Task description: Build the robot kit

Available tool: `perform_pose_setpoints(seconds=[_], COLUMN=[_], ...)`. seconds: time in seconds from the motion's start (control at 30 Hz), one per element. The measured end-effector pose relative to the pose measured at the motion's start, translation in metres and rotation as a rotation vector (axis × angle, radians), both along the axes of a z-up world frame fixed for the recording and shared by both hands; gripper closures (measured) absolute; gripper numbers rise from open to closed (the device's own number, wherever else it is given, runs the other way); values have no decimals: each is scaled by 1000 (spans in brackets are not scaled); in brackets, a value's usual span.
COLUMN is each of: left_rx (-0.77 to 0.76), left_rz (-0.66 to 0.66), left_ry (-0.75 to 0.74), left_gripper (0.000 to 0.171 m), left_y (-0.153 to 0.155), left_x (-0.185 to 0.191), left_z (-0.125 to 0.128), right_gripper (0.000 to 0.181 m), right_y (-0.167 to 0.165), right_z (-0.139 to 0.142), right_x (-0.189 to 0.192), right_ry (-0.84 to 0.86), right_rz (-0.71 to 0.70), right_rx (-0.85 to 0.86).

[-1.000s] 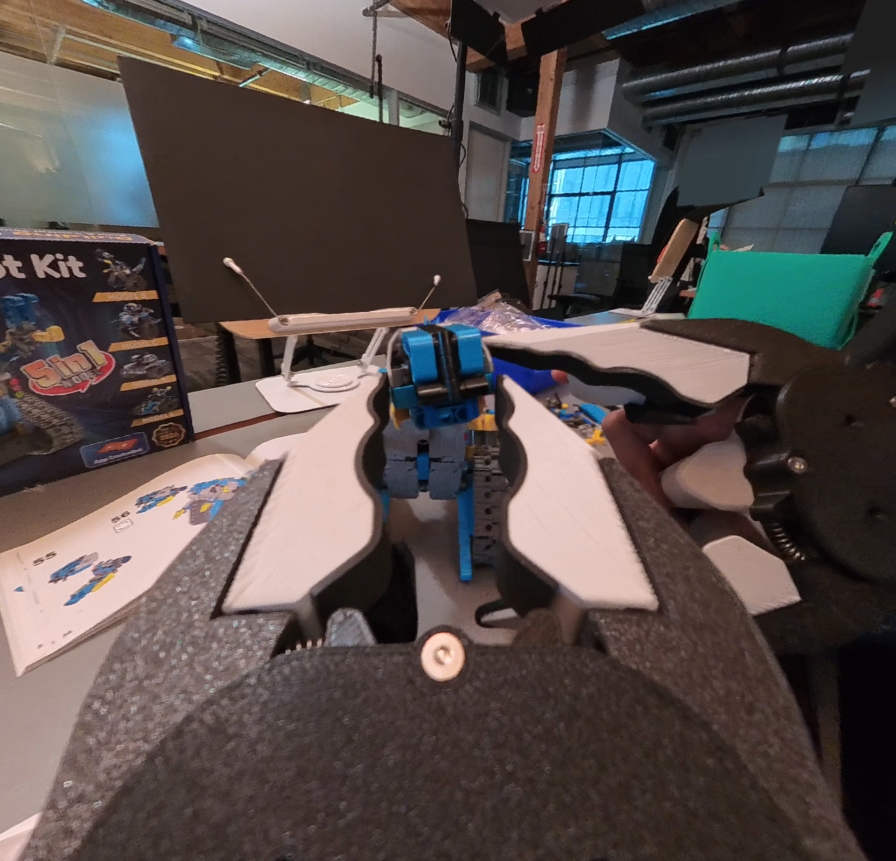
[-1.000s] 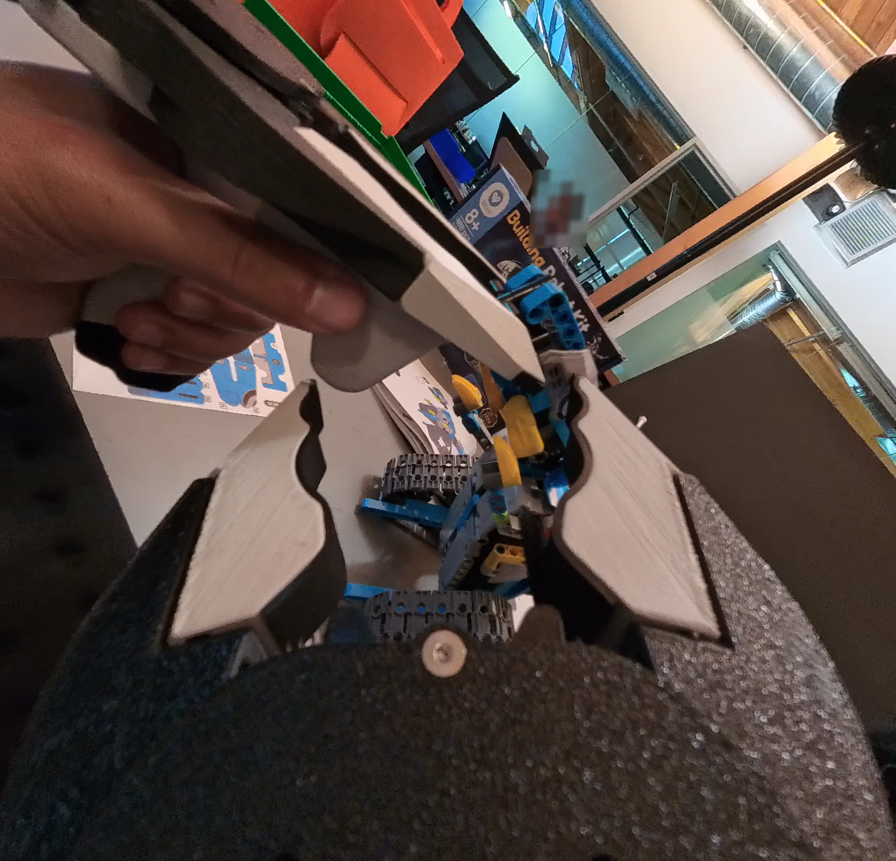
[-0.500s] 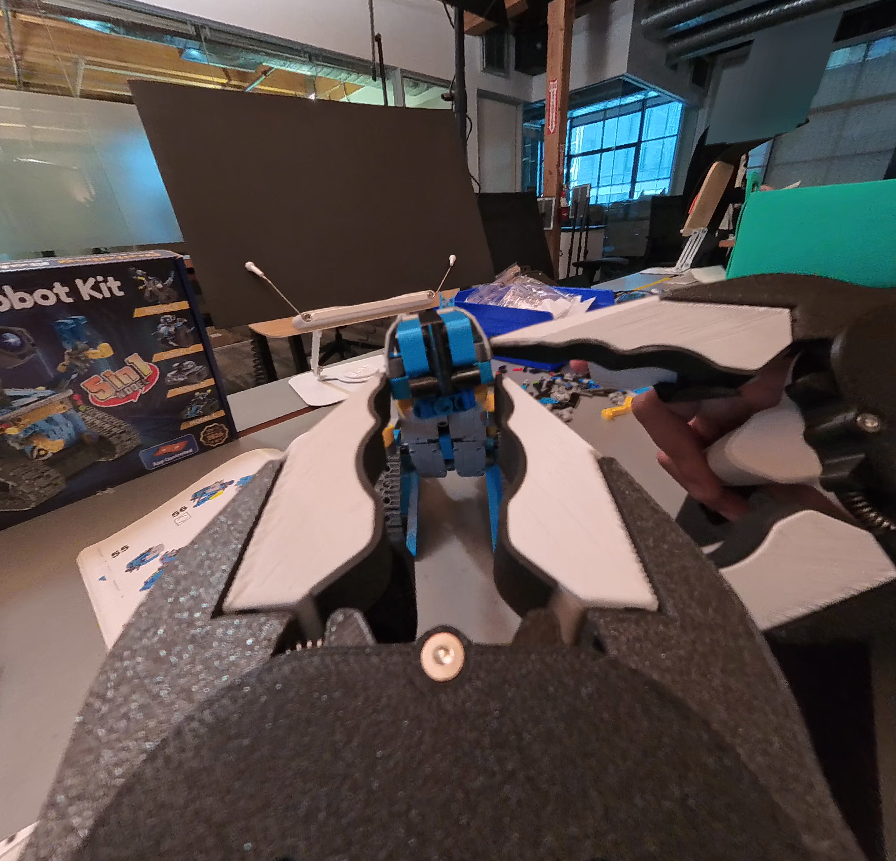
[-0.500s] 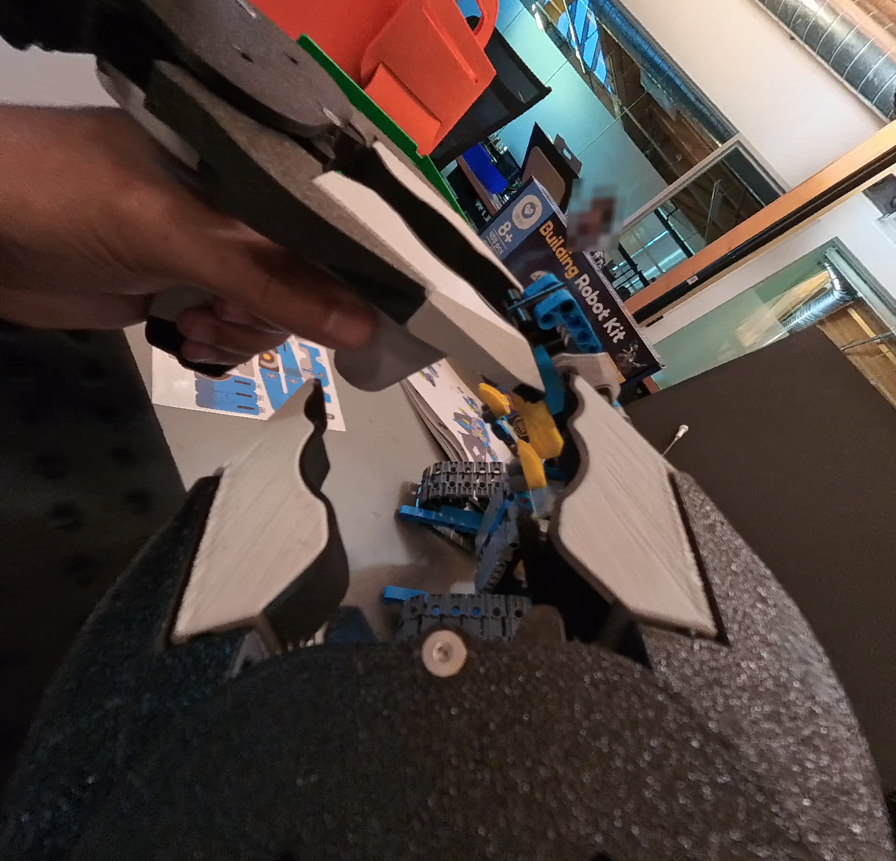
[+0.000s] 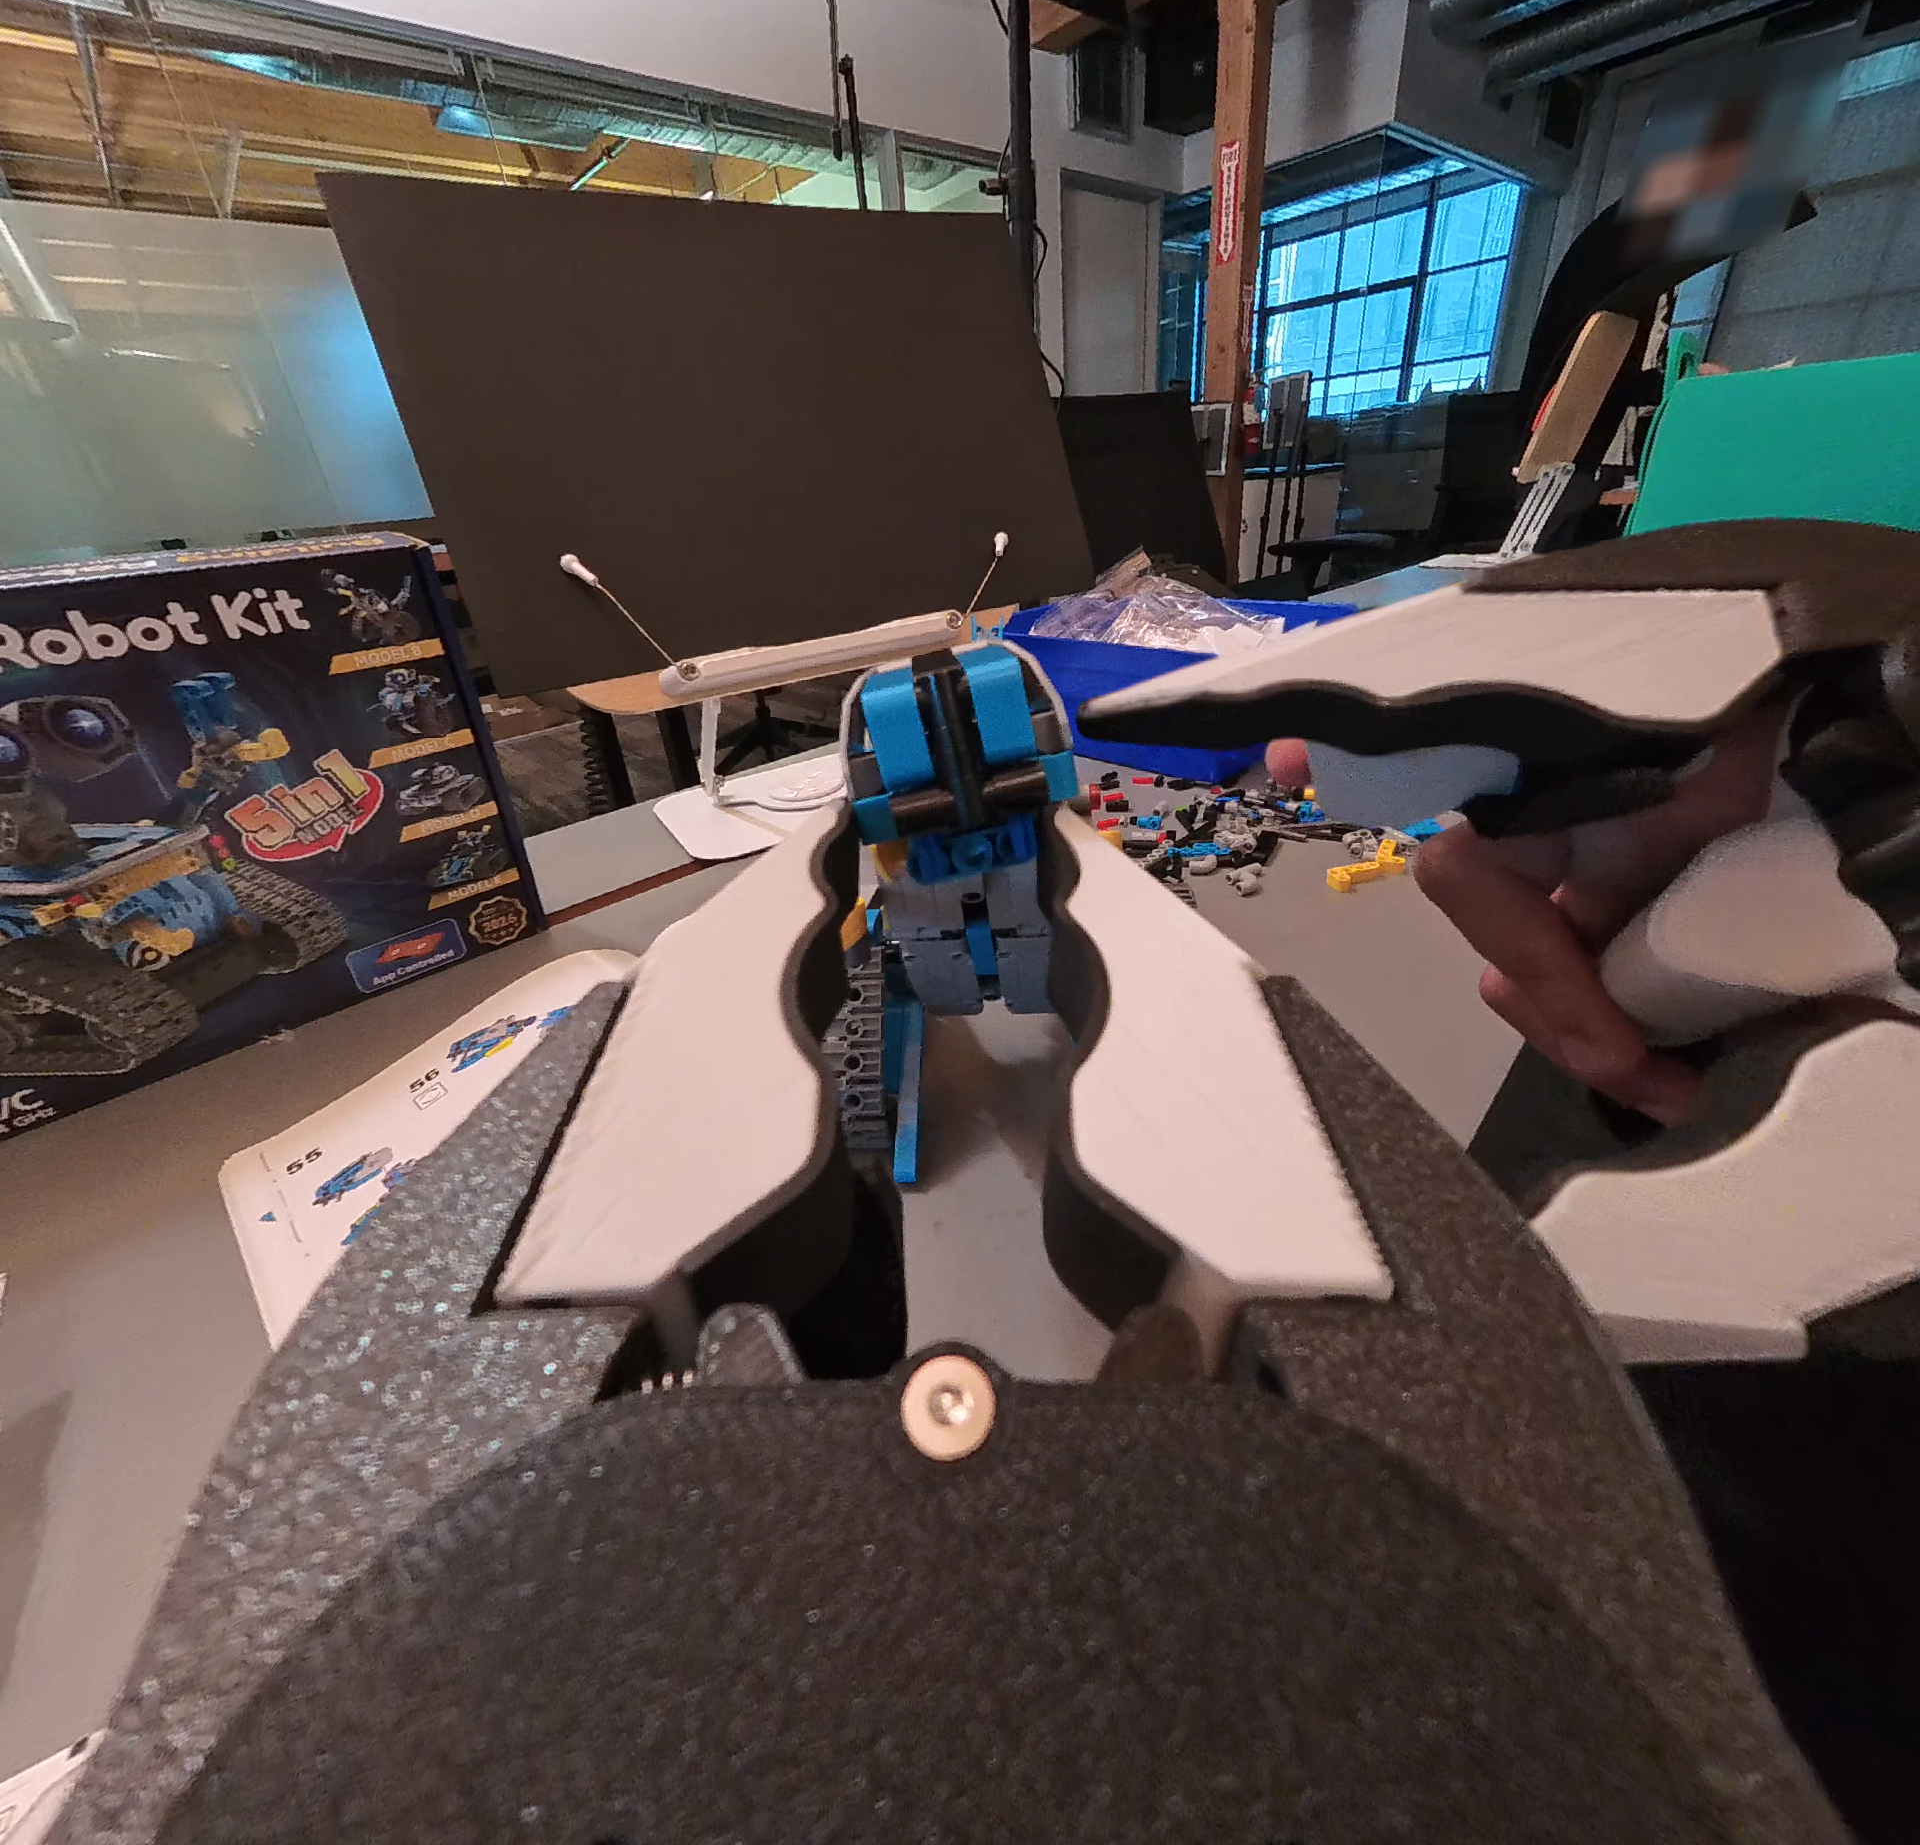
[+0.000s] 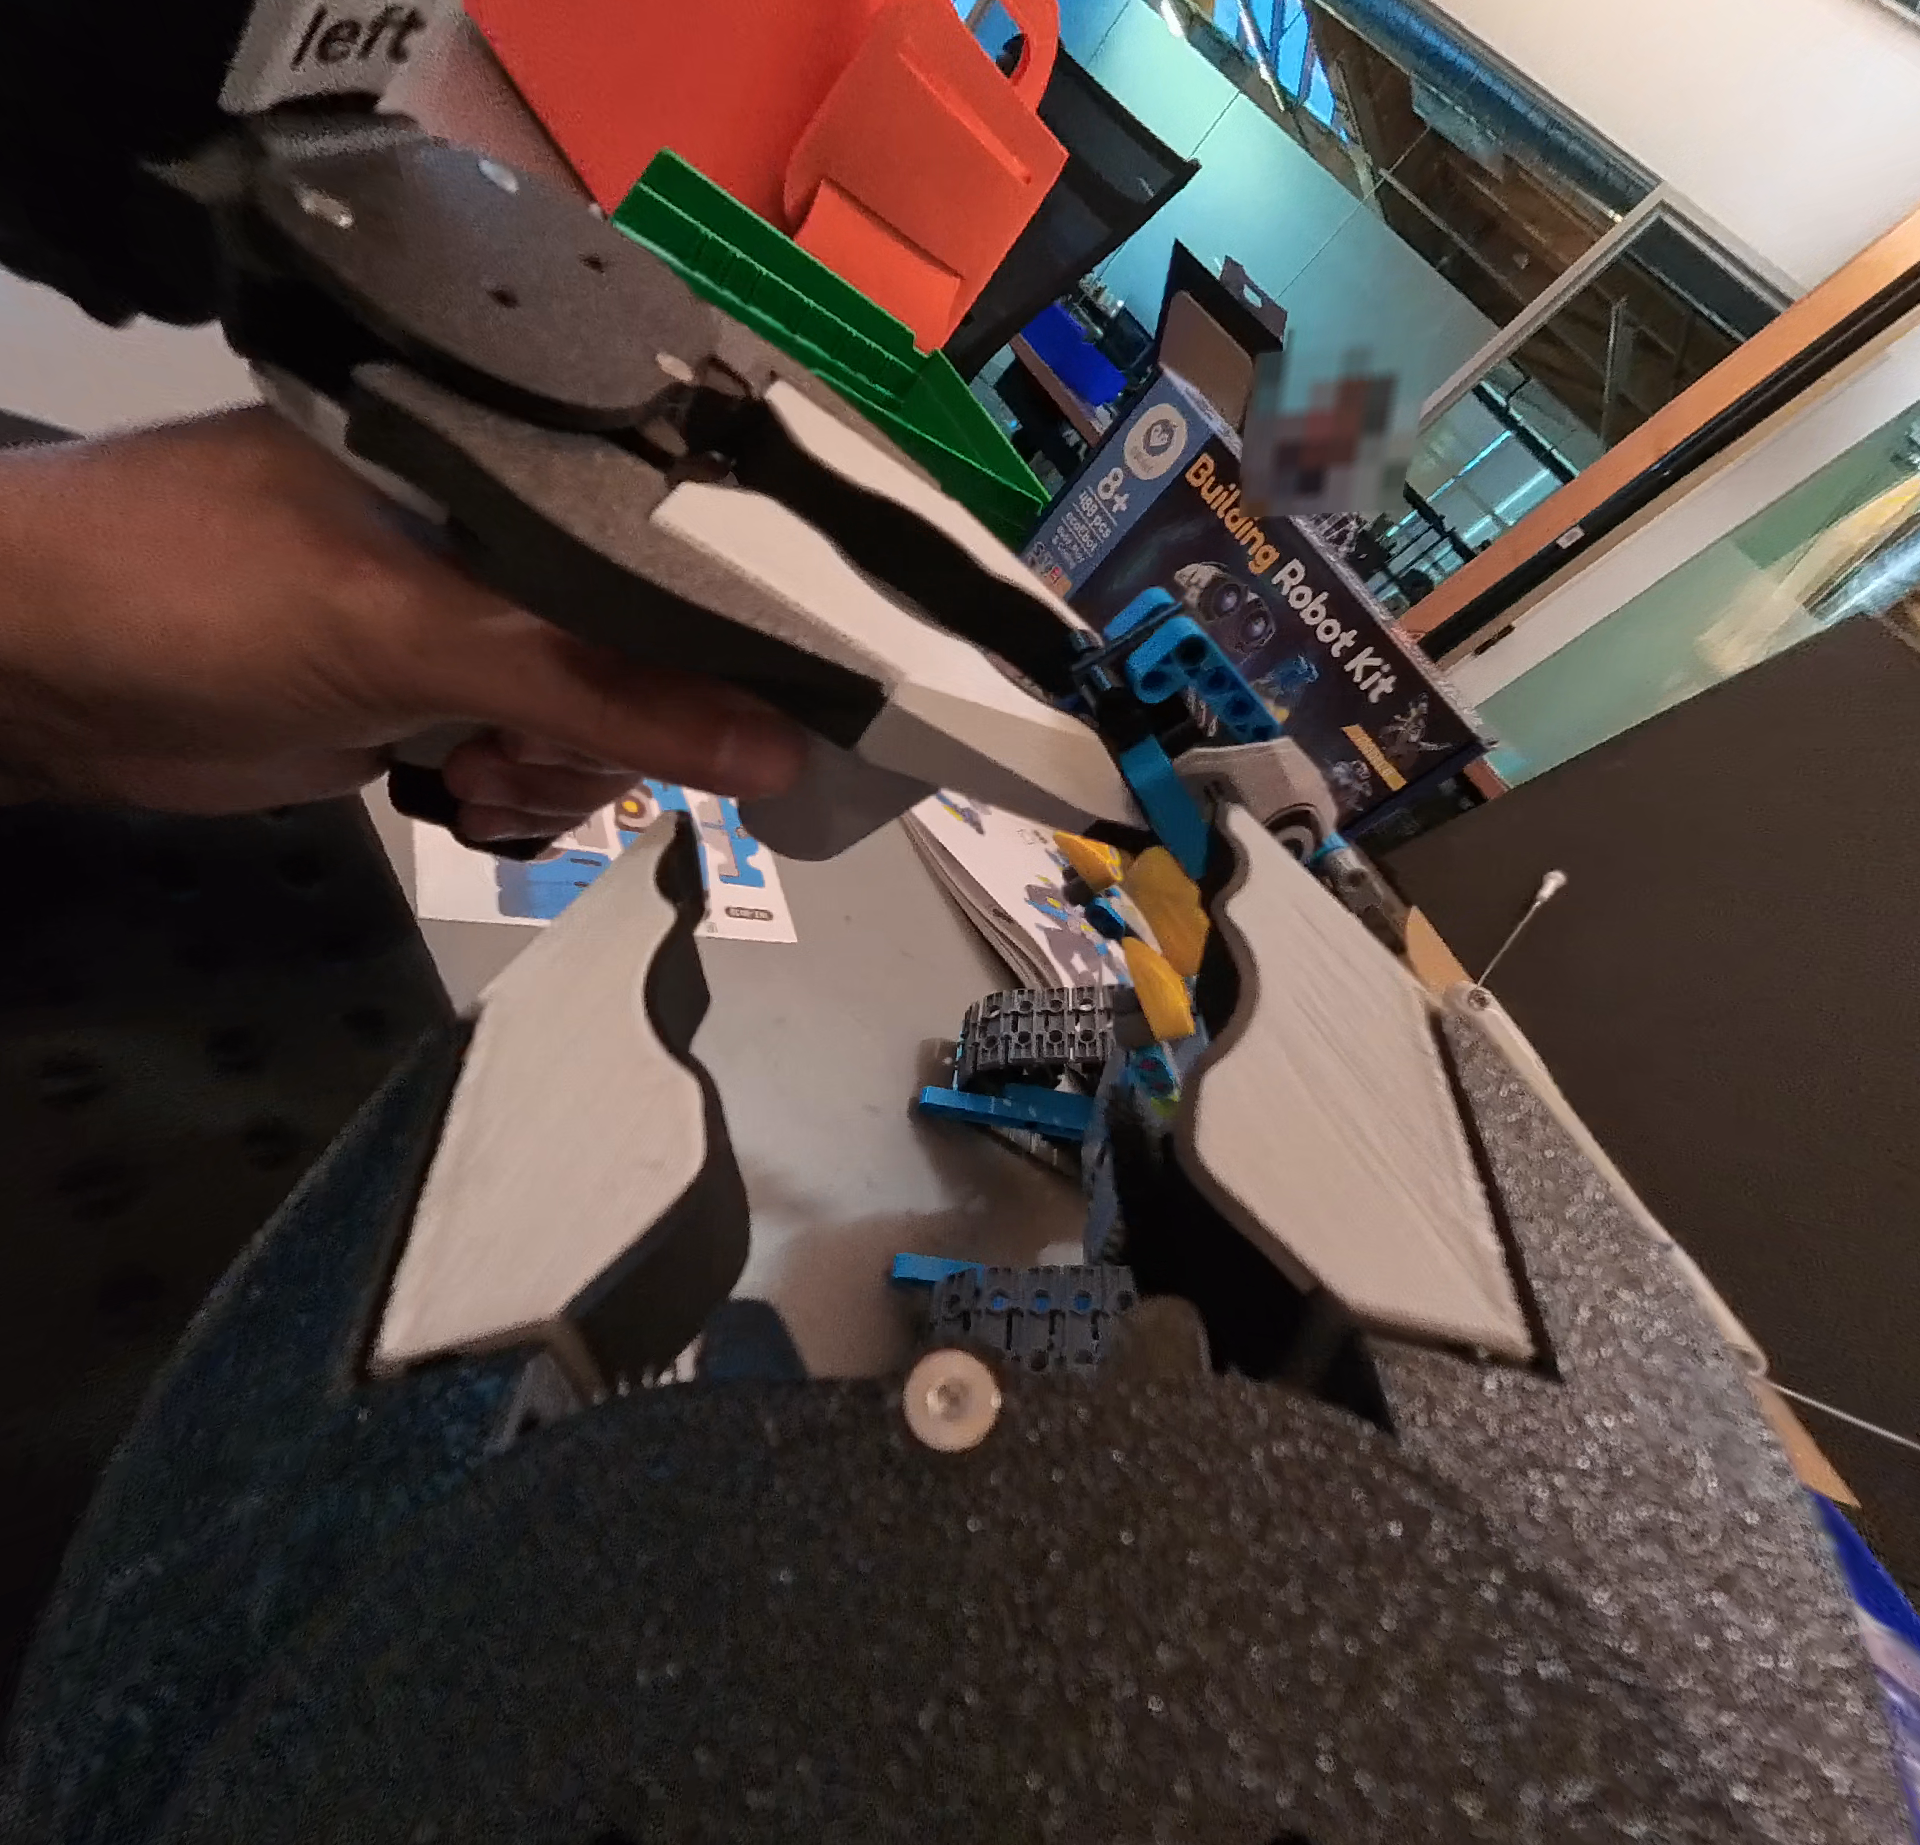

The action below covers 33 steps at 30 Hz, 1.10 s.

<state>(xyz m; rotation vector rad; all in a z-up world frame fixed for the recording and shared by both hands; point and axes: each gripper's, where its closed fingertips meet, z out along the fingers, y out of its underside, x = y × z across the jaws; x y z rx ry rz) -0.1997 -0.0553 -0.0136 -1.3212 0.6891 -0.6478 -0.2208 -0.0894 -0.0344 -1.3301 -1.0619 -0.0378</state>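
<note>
The left gripper (image 5: pixel 948 839), with smooth white wavy-edged fingers set in speckled black foam, was clenched on the brick-built robot model (image 5: pixel 951 860), its pads pressing both sides of the grey-and-blue torso. The model stood upright on the matte grey table (image 5: pixel 1351 964), long axis vertical, its blue beamed head topping the fingertips and its studded grey tracks (image 6: pixel 1039 1037) on the tabletop. From the right wrist view the right gripper (image 6: pixel 951 860) was spread wide, grasping nothing; its one finger lay along the model's side by the yellow curved pieces (image 6: pixel 1164 912), though contact was unclear. A hand (image 5: pixel 1579 974) gripped its white handle. An open instruction booklet (image 5: pixel 343 1161) lay flat just left of the model. Beyond sat a glossy dark kit box (image 5: pixel 239 808), scattered loose bricks (image 5: pixel 1236 829), a blue bin (image 5: pixel 1143 673) and a white stand with two thin antennae (image 5: pixel 810 663). Behind leaned a large black board (image 5: pixel 707 424), under timber ceiling beams and gridded windows.
</note>
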Motion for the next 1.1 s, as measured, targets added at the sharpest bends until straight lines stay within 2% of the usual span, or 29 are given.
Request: perform_pose_setpoints(seconds=[0.2,0.27,0.37,0.53,0.8,0.97,1.1], left_rx=[-3,0,3,0,-3,0,-6], left_rz=[6,3,5,2,2,8,8], left_ry=[-5,-2,0,-3,-8,-8,-13], left_gripper=[138,138,138,138,138,138,139], left_y=[0,0,0,0,1,1,2], left_x=[0,0,0,0,-1,-2,-3], left_z=[0,0,0,0,0,1,1], right_gripper=[80,86,86,85,82,81,83], right_y=[-2,-11,-12,5,15,23,22], right_z=[0,-1,-3,2,-16,3,-3], right_x=[-8,-14,-13,4,11,17,13], right_ry=[5,-11,-32,3,-37,-9,5], right_rz=[7,43,34,-9,-37,-50,-23], right_rx=[-14,1,17,-6,-20,13,-22])
